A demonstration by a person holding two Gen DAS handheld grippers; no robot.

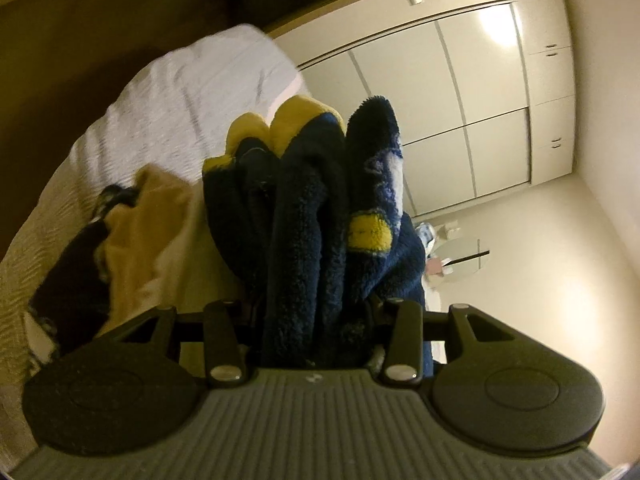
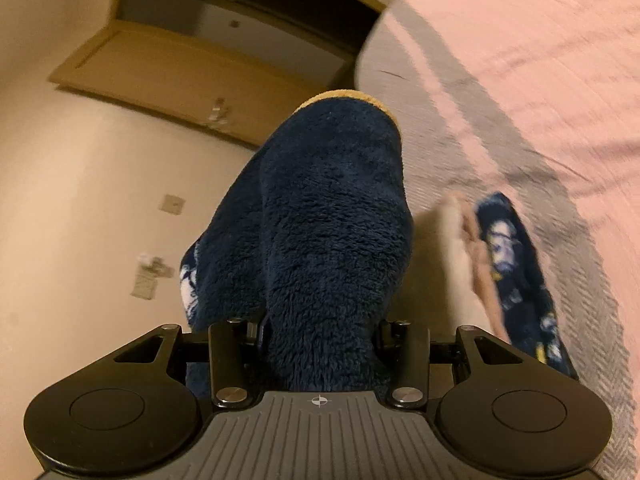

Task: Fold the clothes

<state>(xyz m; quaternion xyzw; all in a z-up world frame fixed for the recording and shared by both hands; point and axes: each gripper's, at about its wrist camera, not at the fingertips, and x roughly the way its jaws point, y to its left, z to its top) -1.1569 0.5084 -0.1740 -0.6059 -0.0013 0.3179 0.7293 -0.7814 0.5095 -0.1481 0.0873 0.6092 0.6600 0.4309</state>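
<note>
A fluffy navy fleece garment (image 1: pixel 308 216) with yellow trim and a white-and-yellow print fills the left wrist view. My left gripper (image 1: pixel 312 312) is shut on a bunched fold of it and holds it above the bed (image 1: pixel 200 92); the fingertips are buried in the fleece. My right gripper (image 2: pixel 320 320) is shut on another bunch of the same navy fleece garment (image 2: pixel 332 208), lifted clear of the bed (image 2: pixel 520 80). More of the printed fleece (image 2: pixel 516 264) hangs lower right beside a beige cloth (image 2: pixel 460 248).
A beige garment (image 1: pixel 144 232) and a dark one (image 1: pixel 72 276) lie on the bed. White wardrobe doors (image 1: pixel 460 100) stand beyond the bed. A wooden door (image 2: pixel 180 68) and a cream wall (image 2: pixel 80 200) show in the right wrist view.
</note>
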